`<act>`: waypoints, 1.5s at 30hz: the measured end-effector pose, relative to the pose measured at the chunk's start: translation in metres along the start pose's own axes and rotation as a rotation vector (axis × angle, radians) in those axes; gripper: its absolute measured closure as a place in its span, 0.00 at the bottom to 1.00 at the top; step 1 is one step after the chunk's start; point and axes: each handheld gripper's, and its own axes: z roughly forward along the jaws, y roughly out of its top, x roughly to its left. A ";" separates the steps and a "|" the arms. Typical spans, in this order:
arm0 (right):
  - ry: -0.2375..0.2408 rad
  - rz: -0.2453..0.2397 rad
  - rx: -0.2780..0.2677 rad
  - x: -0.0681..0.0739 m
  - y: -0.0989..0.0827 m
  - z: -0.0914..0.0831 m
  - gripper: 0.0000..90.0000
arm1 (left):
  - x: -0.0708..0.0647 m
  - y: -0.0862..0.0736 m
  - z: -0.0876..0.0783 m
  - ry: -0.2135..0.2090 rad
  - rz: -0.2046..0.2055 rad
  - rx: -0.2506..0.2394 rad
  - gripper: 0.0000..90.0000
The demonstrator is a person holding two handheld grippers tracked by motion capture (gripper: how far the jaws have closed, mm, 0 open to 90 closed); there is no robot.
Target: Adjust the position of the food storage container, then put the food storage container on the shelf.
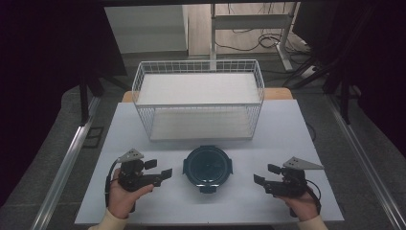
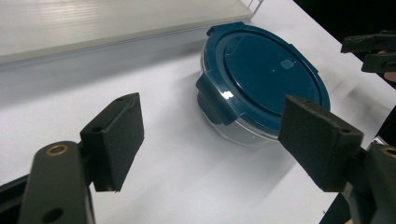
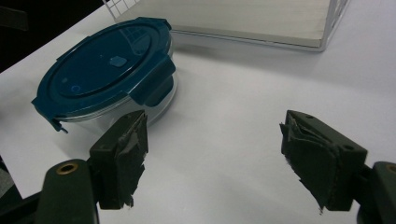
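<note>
Flanking the round lidded container on the worktop, your left gripper and right gripper both hold their jaws spread, empty

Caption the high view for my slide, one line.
Two open grippers, left and right, flank a lidded blue container before a white wire basket.

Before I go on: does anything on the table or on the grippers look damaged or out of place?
Yes: the pads on the right gripper look torn, with ragged, peeling edges on both jaws. The left gripper's pads are smooth by comparison. The blue-lidded container sits flat with its lid on, and the wire basket stands upright behind it.
</note>
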 end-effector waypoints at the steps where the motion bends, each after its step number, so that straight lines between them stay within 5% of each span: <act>1: -0.004 0.000 0.004 0.000 0.001 -0.001 0.25 | -0.001 0.000 0.000 -0.001 0.000 0.001 0.24; 6: -0.005 0.006 0.015 0.002 0.005 -0.002 0.22 | -0.003 0.002 0.003 -0.017 -0.012 0.004 0.23; 8: 0.018 0.049 0.020 0.005 0.011 0.002 0.20 | -0.003 0.003 0.008 -0.037 -0.032 0.012 0.21; 15: 0.040 0.092 0.059 0.016 0.020 0.018 0.16 | -0.002 0.006 0.026 -0.155 -0.145 0.054 0.15; 27: 0.096 0.208 0.110 0.030 0.038 0.053 0.12 | 0.002 0.014 0.054 -0.171 -0.227 0.116 0.14; 35: 0.146 0.291 0.152 0.032 0.039 0.077 0.12 | 0.015 0.008 0.063 -0.237 -0.317 0.121 0.16; 45: 0.167 0.334 0.207 0.031 0.033 0.098 0.12 | 0.012 0.005 0.085 -0.249 -0.321 0.161 0.18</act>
